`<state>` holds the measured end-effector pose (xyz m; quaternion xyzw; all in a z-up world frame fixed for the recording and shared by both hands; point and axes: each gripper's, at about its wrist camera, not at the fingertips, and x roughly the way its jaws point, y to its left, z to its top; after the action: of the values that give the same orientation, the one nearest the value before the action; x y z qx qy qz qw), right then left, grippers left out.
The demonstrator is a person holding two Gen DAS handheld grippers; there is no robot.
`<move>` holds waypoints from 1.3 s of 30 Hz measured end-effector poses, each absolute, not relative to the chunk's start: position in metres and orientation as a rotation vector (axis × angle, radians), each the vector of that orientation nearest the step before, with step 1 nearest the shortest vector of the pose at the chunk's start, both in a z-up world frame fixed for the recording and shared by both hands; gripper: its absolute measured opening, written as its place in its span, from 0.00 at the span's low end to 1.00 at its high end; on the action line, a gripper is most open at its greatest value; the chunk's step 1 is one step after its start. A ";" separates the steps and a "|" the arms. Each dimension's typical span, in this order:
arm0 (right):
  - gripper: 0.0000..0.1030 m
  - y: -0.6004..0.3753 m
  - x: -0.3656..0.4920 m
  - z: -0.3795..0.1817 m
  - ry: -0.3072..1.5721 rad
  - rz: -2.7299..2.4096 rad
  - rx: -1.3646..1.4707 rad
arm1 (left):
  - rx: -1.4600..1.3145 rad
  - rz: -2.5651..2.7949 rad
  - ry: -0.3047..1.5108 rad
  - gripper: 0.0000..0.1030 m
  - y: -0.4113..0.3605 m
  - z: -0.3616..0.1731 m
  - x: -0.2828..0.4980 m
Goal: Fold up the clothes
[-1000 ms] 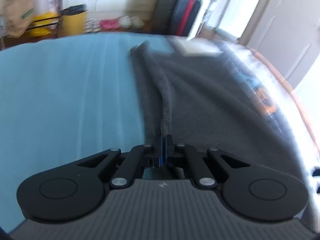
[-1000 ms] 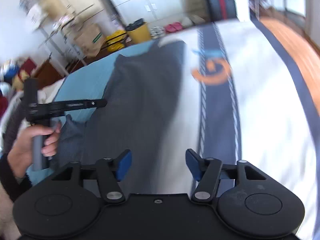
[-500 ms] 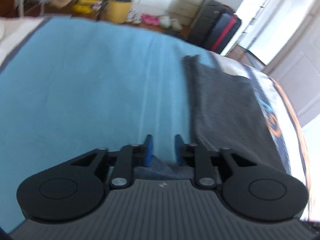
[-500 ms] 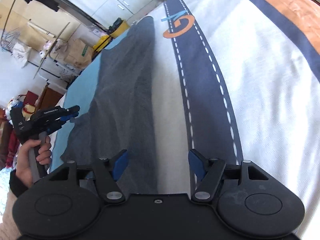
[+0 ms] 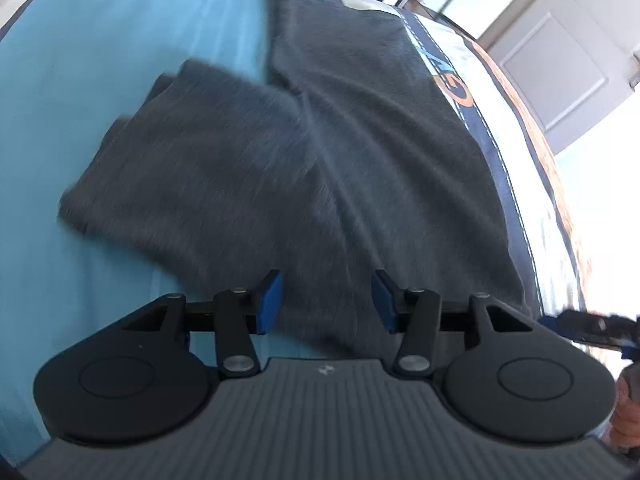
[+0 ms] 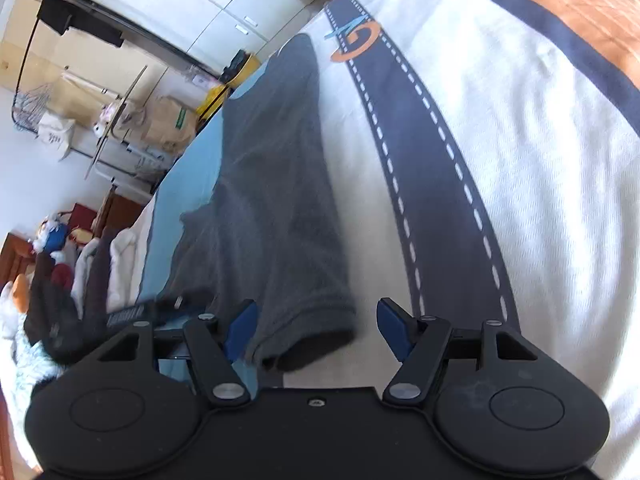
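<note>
A dark grey garment (image 5: 360,152) lies flat on the bed, half on the light-blue sheet (image 5: 120,40) and half on the white road-print cover (image 6: 520,160). One sleeve (image 5: 180,152) sticks out to the left over the sheet. My left gripper (image 5: 327,302) hovers over the garment's near part; its jaws are opening, with cloth below them but nothing pinched. My right gripper (image 6: 317,330) stands open just above a cuff opening (image 6: 316,346) at the garment's (image 6: 272,200) near end. Its pads do not press the cuff. The right gripper (image 5: 588,328) also shows at the left wrist view's right edge.
White cabinets (image 6: 224,8), a cardboard box (image 6: 168,120) and a yellow bin (image 6: 248,68) stand beyond the bed. Plush toys and bedding (image 6: 52,260) pile up at the left. A wooden floor (image 6: 580,12) borders the bed's right side. A white door (image 5: 560,60) is close by.
My left gripper let go of the garment's folded edge, opened and drew back, so the sleeve now lies in view. My right gripper rolled and came down close to the cuff.
</note>
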<state>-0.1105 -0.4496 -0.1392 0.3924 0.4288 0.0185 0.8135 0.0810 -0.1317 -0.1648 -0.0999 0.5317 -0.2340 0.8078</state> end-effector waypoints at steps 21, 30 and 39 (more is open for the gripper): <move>0.08 -0.406 -0.073 -0.156 0.987 0.171 0.517 | -0.275 -0.392 1.001 0.16 -0.140 -0.190 0.073; 0.08 -0.414 -0.108 -0.125 1.003 0.187 0.593 | -0.237 -0.326 0.954 0.08 -0.122 -0.172 0.056; 0.43 -0.405 -0.104 -0.126 1.099 0.126 0.486 | -0.205 -0.312 1.021 0.18 -0.109 -0.173 0.056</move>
<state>-0.1042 -0.4049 -0.1255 0.2286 0.5166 0.0595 0.8230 0.0559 -0.1086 -0.1729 -0.0976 0.4857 -0.1484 0.8559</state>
